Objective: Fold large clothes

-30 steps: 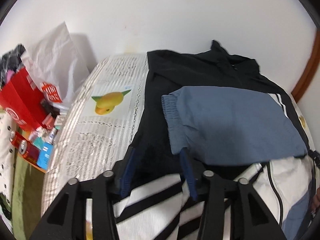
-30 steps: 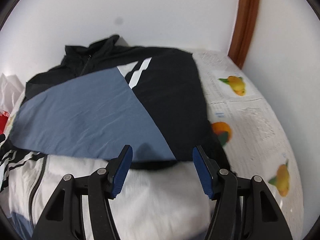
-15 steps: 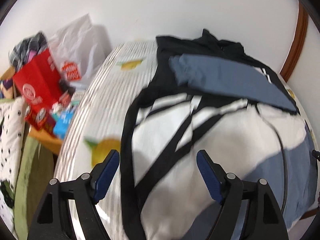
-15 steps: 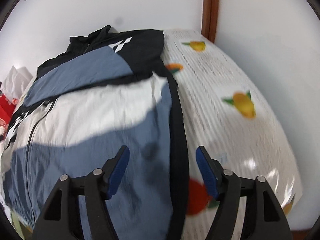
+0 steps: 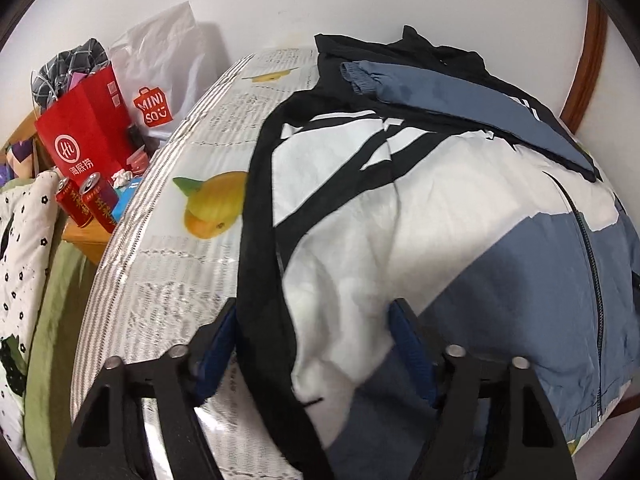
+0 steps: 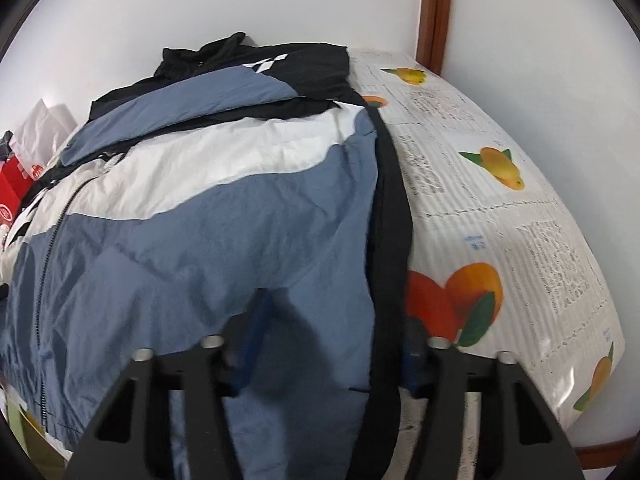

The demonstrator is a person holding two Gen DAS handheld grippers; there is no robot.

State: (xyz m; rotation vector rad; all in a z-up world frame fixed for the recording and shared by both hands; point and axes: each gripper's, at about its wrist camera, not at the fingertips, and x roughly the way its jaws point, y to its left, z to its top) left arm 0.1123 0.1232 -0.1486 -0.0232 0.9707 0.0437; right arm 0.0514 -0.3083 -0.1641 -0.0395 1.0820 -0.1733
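Note:
A large white, blue and black jacket [image 5: 400,220] lies zipped and face up on the bed, its blue sleeves [image 5: 460,96] folded across the chest. My left gripper [image 5: 316,346] hovers at the near left part of the jacket. Its jaws are closing, with the black side seam [image 5: 260,280] and white cloth between them, pads not pressing. In the right wrist view my right gripper [image 6: 334,338] is down at the jacket's [image 6: 240,220] near right corner. Its jaws are closing around blue cloth and the black side seam [image 6: 394,240], and a gap remains.
The bed sheet [image 6: 500,220] has newsprint and fruit pictures and shows bare on both sides of the jacket. Left of the bed are a red paper bag [image 5: 84,136], two red cans [image 5: 92,204], a white plastic bag [image 5: 168,68] and a green blanket [image 5: 52,320]. A brown door frame [image 6: 434,8] stands behind.
Both grippers have drawn back from the folded sleeves at the chest to the jacket's near end. Both jaws opened wider, then narrowed, the right one more.

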